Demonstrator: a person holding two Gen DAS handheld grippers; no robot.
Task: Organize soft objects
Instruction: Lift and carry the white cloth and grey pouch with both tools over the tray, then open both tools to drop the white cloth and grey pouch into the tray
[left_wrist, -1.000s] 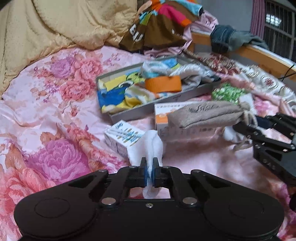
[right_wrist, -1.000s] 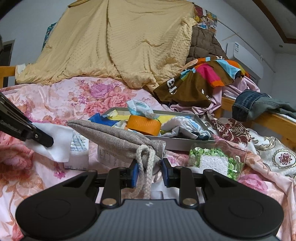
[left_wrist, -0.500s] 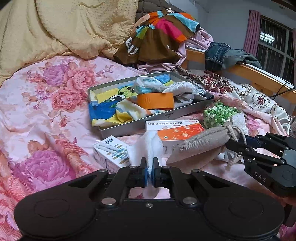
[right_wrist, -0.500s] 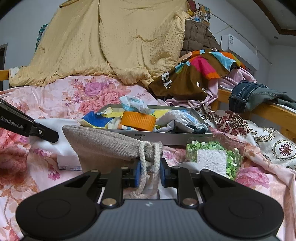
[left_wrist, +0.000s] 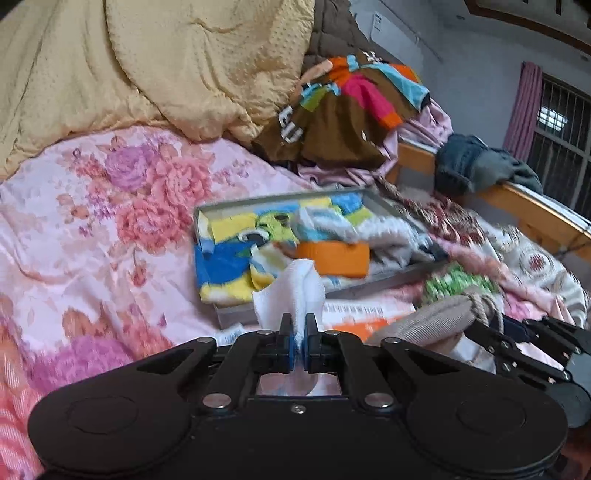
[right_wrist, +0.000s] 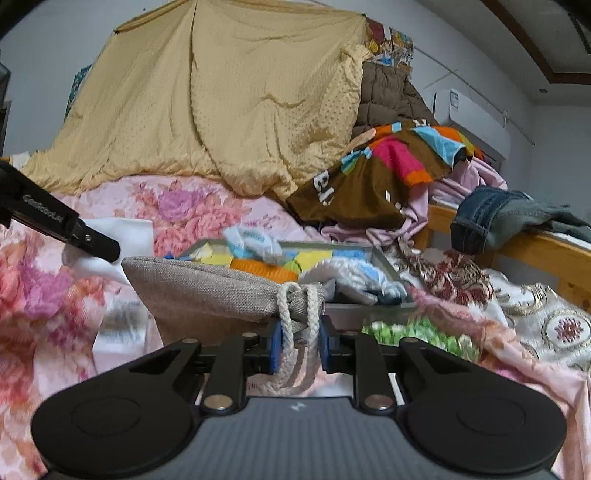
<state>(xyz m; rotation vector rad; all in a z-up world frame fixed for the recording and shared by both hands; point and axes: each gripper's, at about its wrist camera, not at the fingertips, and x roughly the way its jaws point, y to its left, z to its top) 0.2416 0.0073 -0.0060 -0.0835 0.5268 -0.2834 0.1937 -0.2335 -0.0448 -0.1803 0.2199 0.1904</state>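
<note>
Two soft items in hand, both lifted clear of the bed (left_wrist: 92, 236).
Left hand-held gripper (left_wrist: 299, 334): clenched tight on a white cloth (left_wrist: 291, 291), bunched upright just ahead of the fingers.
Right hand-held gripper (right_wrist: 298, 345): grasping a grey drawstring pouch (right_wrist: 207, 288) by its rope neck (right_wrist: 297, 314); body jutting forward and to the left.
Tray (left_wrist: 280, 197): ahead of both, already crowded with folded fabric and an orange roll (left_wrist: 334, 258).
Step judged: carry toward tray.
Next move: forward reach over the near rim, then release one at a time into whatever gap remains.
</note>
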